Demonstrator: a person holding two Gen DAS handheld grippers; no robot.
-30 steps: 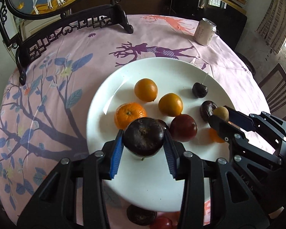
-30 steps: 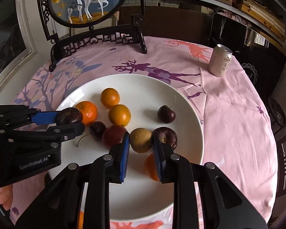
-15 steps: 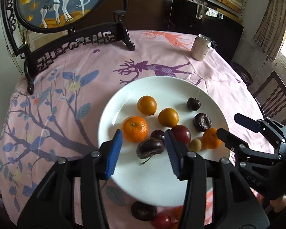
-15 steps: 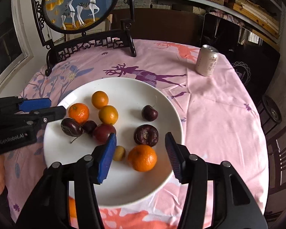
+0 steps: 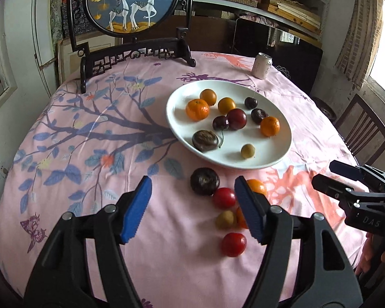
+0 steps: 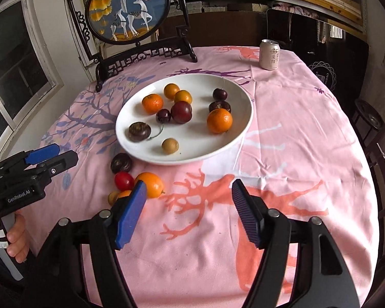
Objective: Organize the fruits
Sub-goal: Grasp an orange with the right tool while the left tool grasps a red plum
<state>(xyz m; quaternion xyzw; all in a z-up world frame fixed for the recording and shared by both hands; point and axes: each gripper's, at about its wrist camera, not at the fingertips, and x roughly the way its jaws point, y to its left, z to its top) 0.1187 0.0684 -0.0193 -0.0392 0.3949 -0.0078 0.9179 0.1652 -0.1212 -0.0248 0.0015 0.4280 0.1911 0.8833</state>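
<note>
A white plate (image 5: 277,151) (image 6: 218,151) holds several fruits, among them a dark passion fruit (image 5: 205,140) (image 6: 139,131), a small tan longan (image 5: 248,151) (image 6: 170,145), oranges and cherries. Loose on the pink cloth in front of the plate lie a dark passion fruit (image 5: 204,181) (image 6: 121,163), a red tomato (image 5: 223,198) (image 6: 124,181), an orange (image 6: 151,184), a longan (image 5: 225,219) and another tomato (image 5: 233,244). My left gripper (image 5: 192,202) hangs over the cloth near them, jaws opening, nothing between them. My right gripper (image 6: 188,205) is likewise opening and empty, right of the loose fruit.
A drink can (image 5: 262,66) (image 6: 269,54) stands at the far right of the round table. A framed deer screen on a dark carved stand (image 5: 133,54) (image 6: 141,51) fills the far side. Chairs (image 5: 362,128) stand beside the table on the right.
Both grippers let go of their fruit on the plate, the left a dark passion fruit and the right a longan, opened wide and pulled back toward the near table edge.
</note>
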